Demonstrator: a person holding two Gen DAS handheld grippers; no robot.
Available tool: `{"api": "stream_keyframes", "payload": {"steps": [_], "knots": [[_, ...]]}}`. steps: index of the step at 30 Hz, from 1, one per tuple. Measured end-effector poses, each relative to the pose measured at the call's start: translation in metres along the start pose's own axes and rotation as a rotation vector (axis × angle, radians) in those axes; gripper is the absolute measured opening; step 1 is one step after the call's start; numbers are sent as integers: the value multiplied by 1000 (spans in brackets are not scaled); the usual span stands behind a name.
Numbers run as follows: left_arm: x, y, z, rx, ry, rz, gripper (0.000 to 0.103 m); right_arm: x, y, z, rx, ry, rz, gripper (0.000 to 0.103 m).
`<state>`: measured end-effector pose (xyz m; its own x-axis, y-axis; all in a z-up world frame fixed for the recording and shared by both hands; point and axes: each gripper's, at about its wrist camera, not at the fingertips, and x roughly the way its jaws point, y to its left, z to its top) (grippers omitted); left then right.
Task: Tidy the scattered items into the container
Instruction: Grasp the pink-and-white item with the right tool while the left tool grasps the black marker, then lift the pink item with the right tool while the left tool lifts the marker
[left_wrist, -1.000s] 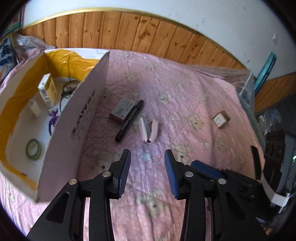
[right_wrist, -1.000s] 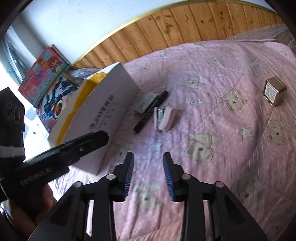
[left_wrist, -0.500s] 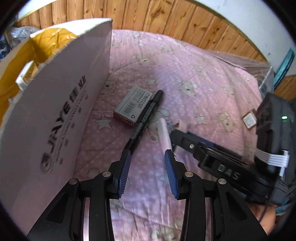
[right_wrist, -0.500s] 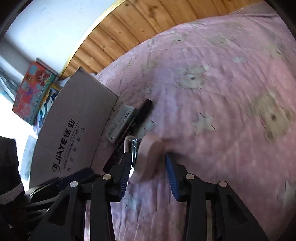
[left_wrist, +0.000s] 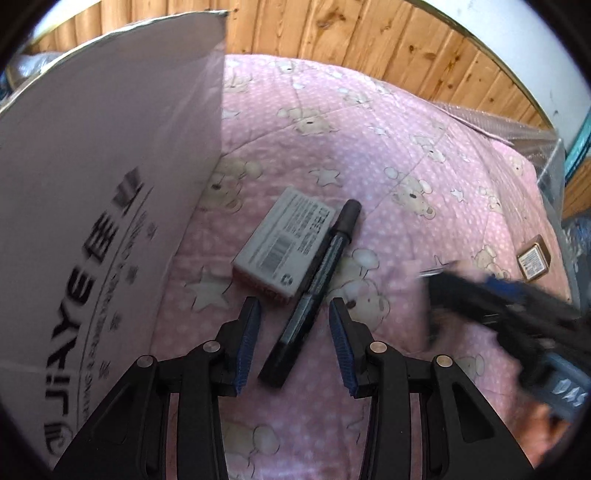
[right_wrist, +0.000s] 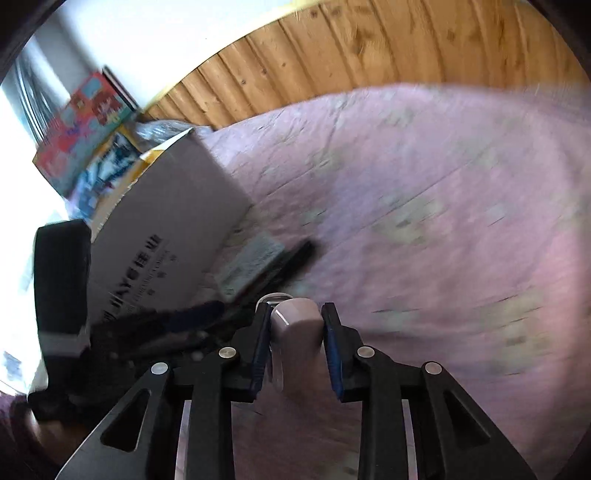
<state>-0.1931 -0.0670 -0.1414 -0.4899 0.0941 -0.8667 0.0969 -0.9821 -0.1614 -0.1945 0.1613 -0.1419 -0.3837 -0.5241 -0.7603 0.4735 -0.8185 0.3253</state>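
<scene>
Holding our left gripper (left_wrist: 293, 341) low over the pink quilt (left_wrist: 399, 155), we keep its fingers spread wide around the near end of a black marker (left_wrist: 314, 295), neither pad touching it. The marker lies flat on the quilt, slanting away from us, and rests along the right edge of a small grey packet (left_wrist: 286, 242) with a barcode on it. Just to the left stands the white wall of the cardboard box (left_wrist: 99, 192), printed with dark lettering. Our right gripper (right_wrist: 295, 349) has its fingers closed on a pale pink stapler (right_wrist: 297, 339), gripping it on both sides; that view is blurred, so we cannot tell whether the stapler is clear of the quilt. In the left view the right gripper shows as a dark smear at the right edge. Well off to the right, near the quilt's edge, sits a small brown box (left_wrist: 533, 256). Behind the quilt runs a wooden panel wall (left_wrist: 369, 40).
</scene>
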Motion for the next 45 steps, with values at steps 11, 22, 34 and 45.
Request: {"api": "stream_keyframes", "payload": {"steps": [11,22,34,45], "knots": [[-3,-31,-20,200,-59,83,45,13,-22,-23,-7,62,-131,30],[-1,-39,-19,214,-40,38,17,-5,-30,-27,41,44,-112,28],[-17,-54,-21,229,-39,-10,13,-11,-30,-33,76,36,-96,28],[-69,-51,-37,195,-89,-43,13,-44,2,-53,55,7,-80,28]]}}
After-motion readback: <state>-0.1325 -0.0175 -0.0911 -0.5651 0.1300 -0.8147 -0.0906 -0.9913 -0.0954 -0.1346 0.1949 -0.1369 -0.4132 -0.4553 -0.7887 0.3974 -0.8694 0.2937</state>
